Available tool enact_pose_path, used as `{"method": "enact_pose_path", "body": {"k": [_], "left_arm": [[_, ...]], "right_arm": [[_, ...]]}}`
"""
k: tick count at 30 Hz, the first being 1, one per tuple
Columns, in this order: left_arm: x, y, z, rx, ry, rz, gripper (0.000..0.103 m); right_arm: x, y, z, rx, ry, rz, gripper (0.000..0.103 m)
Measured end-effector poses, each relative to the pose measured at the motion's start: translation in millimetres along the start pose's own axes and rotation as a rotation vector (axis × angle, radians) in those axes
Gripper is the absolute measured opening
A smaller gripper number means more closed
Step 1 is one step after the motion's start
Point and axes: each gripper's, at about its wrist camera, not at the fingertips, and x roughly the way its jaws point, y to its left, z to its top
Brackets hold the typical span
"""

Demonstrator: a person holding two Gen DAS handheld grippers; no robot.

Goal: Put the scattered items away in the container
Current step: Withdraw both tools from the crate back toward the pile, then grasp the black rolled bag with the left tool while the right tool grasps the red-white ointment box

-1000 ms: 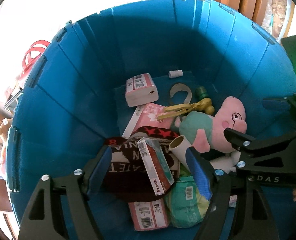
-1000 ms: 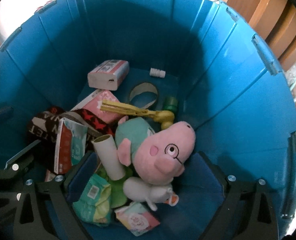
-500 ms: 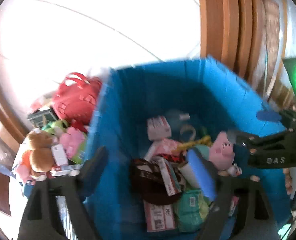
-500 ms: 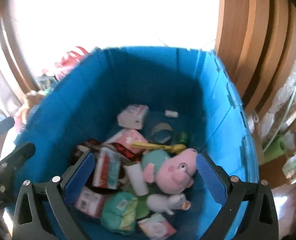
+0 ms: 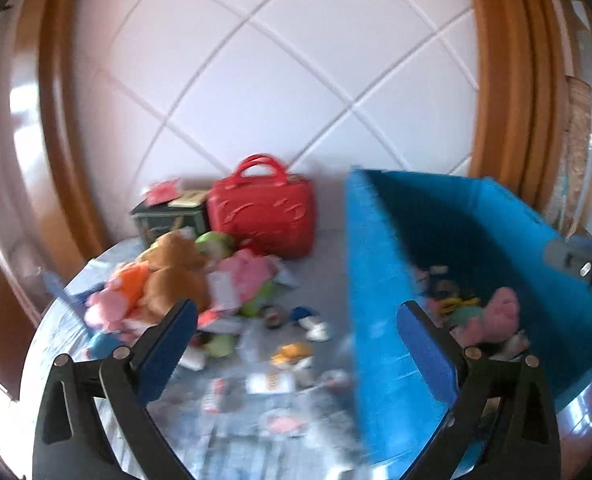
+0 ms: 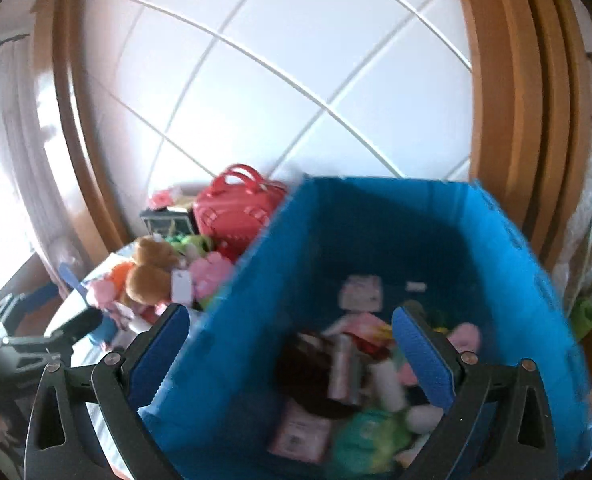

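A blue bin (image 5: 379, 280) stands at the right of a round table; it also shows in the right wrist view (image 6: 232, 344). It holds a pink pig plush (image 5: 499, 312), boxes and packets. A pile of plush toys, with a brown bear (image 5: 172, 268), lies to its left, and small items (image 5: 292, 352) are scattered nearer. My left gripper (image 5: 296, 344) is open and empty, above the table beside the bin's left wall. My right gripper (image 6: 292, 344) is open and empty above the bin.
A red handbag (image 5: 264, 212) and a dark box (image 5: 168, 216) stand at the back of the table against a white tiled wall. Wooden frames (image 5: 507, 80) rise on both sides. The left gripper shows at the left edge of the right wrist view (image 6: 28, 340).
Both grippers have risen out of the bin and pulled back. The left one has swung left over the table, so the toy pile and handbag now show.
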Motion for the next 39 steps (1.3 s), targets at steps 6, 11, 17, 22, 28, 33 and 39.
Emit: {"method": "enact_pose_path", "body": {"k": [6, 11, 17, 22, 28, 33, 39], "left_arm": [[32, 143, -50, -0.033, 0.107, 0.048, 0.101], [66, 241, -90, -0.077, 0.232, 0.104, 0.101], [109, 292, -134, -0.101, 0.345, 0.115, 0.101], [157, 291, -177, -0.097, 0.449, 0.083, 0.101], [206, 282, -219, -0.091, 0.499, 0.066, 0.101], [232, 285, -244, -0.118, 0.486, 0.069, 0.101], [245, 278, -265, -0.110, 0.432, 0.067, 0.103]], "right_arm": [[33, 116, -8, -0.005, -0.006, 0.035, 0.103], [80, 208, -29, -0.013, 0.074, 0.083, 0.103], [156, 255, -78, 0.002, 0.253, 0.088, 0.103], [229, 268, -133, -0.004, 0.443, 0.073, 0.103], [307, 275, -193, -0.028, 0.572, 0.054, 0.103], [345, 283, -224, -0.074, 0.549, 0.014, 0.103], [357, 291, -253, -0.170, 0.465, -0.035, 0.103]]}}
